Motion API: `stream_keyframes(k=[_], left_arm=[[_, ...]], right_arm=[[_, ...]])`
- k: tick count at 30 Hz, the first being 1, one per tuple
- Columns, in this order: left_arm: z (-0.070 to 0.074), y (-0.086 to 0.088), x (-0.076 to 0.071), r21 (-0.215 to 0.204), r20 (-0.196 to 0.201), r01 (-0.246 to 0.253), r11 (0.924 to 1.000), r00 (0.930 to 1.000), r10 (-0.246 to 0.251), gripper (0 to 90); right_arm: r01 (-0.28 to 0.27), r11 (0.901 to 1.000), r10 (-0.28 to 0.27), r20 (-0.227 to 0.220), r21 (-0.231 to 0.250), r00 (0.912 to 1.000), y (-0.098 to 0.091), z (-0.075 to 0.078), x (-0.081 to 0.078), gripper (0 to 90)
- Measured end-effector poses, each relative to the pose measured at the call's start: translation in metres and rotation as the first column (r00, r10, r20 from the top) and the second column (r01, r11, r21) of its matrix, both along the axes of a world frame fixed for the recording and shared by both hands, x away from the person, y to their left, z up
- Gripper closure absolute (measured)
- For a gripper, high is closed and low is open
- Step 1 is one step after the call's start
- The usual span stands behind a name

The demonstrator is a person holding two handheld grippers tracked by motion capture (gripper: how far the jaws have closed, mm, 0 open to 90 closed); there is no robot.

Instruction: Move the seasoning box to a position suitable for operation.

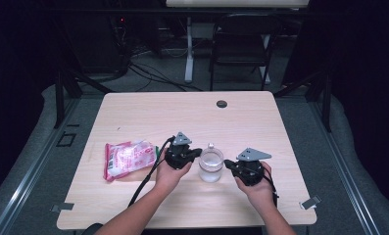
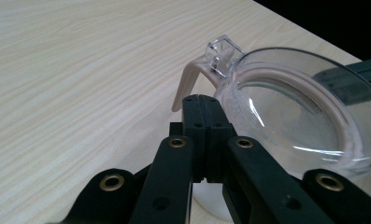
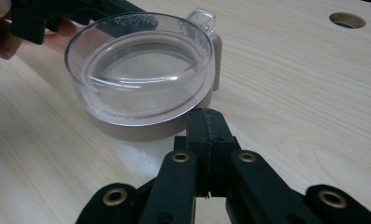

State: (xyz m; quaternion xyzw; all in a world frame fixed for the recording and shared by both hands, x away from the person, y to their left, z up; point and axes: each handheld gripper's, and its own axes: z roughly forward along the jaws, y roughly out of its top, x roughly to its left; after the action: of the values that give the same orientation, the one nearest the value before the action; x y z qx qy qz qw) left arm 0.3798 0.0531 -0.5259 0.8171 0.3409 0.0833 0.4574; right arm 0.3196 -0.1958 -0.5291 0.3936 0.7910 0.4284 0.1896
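A clear-lidded jar [image 1: 211, 165] (contents perhaps white powder) stands near the pale wood counter's [image 1: 241, 117] front edge, between both grippers' closed, empty fingers [image 2: 204, 122].

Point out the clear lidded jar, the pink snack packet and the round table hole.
Clear lidded jar [image 1: 211, 164], high view, on its lid.
Pink snack packet [image 1: 128, 158], high view, packet's middle.
Round table hole [image 3: 346, 19], right gripper view, its opening.

you've got a pink snack bag [image 1: 129, 158] lying flat at your table's [image 1: 148, 110] left side — a dark folding chair [image 1: 241, 44] stands beyond.
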Motion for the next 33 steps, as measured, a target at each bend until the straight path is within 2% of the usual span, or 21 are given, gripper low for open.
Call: stream_keyframes(k=[2, 6, 9, 12, 13, 16, 18, 19, 21, 24, 29, 32, 33], left_arm=[[-0.001, 0.000, 0.002, -0.008, 0.001, 0.012, 0.9999, 0.9999, -0.012, 90.0], [-0.001, 0.001, 0.005, -0.016, -0.004, 0.021, 0.9996, 0.9998, -0.021, 90.0], [-0.001, 0.006, 0.010, -0.018, -0.009, 0.015, 0.9997, 0.9998, -0.015, 90.0], [0.001, 0.013, 0.011, 0.007, 0.004, -0.021, 0.9998, 0.9998, 0.021, 90.0], [0.002, 0.017, 0.010, 0.010, 0.015, -0.037, 0.9993, 0.9992, 0.037, 90.0], [0.005, 0.027, 0.008, 0.013, 0.009, -0.048, 0.9988, 0.9988, 0.048, 90.0], [0.009, 0.041, 0.000, 0.009, 0.017, -0.063, 0.9980, 0.9979, 0.063, 90.0], [0.009, 0.041, 0.000, 0.009, 0.017, -0.063, 0.9980, 0.9979, 0.063, 90.0], [0.012, 0.054, -0.009, 0.018, 0.021, -0.072, 0.9973, 0.9972, 0.071, 89.6], [0.012, 0.062, -0.016, 0.021, 0.026, -0.077, 0.9968, 0.9967, 0.077, 88.5], [0.016, 0.086, -0.035, 0.014, 0.025, -0.103, 0.9946, 0.9944, 0.102, 85.9], [0.017, 0.095, -0.042, 0.010, 0.028, -0.109, 0.9940, 0.9936, 0.109, 83.2], [0.018, 0.099, -0.045, 0.008, 0.029, -0.112, 0.9937, 0.9933, 0.112, 83.2]], right_arm=[[-0.004, 1.0000, 0.004, -0.002, -0.007, 1.0000, -0.001, 0.000, -0.001, 90.0], [-0.017, 0.9996, 0.017, -0.013, 0.022, 0.9998, -0.001, -0.001, -0.006, 90.0], [-0.060, 0.9979, 0.061, -0.018, 0.026, 0.9980, 0.004, -0.001, -0.010, 90.0], [-0.109, 0.9923, 0.111, -0.020, 0.057, 0.9936, 0.013, -0.001, -0.013, 90.0], [-0.123, 0.9908, 0.124, -0.017, 0.057, 0.9921, 0.017, -0.001, -0.014, 90.0], [-0.154, 0.9869, 0.155, -0.003, 0.047, 0.9879, 0.027, 0.001, -0.016, 90.0], [-0.163, 0.9853, 0.164, -0.002, 0.050, 0.9865, 0.030, 0.001, -0.015, 90.0], [-0.168, 0.9843, 0.169, -0.003, 0.055, 0.9857, 0.031, 0.000, -0.015, 90.0], [-0.176, 0.9826, 0.176, -0.009, 0.061, 0.9843, 0.034, 0.000, -0.012, 90.0], [-0.190, 0.9786, 0.192, -0.015, 0.080, 0.9814, 0.039, -0.001, -0.009, 90.0], [-0.218, 0.9732, 0.220, -0.017, 0.072, 0.9754, 0.044, -0.001, -0.004, 89.6], [-0.208, 0.9756, 0.209, -0.015, 0.072, 0.9778, 0.040, -0.001, -0.003, 85.9], [-0.188, 0.9811, 0.188, -0.007, 0.046, 0.9821, 0.036, 0.000, -0.001, 84.1]])
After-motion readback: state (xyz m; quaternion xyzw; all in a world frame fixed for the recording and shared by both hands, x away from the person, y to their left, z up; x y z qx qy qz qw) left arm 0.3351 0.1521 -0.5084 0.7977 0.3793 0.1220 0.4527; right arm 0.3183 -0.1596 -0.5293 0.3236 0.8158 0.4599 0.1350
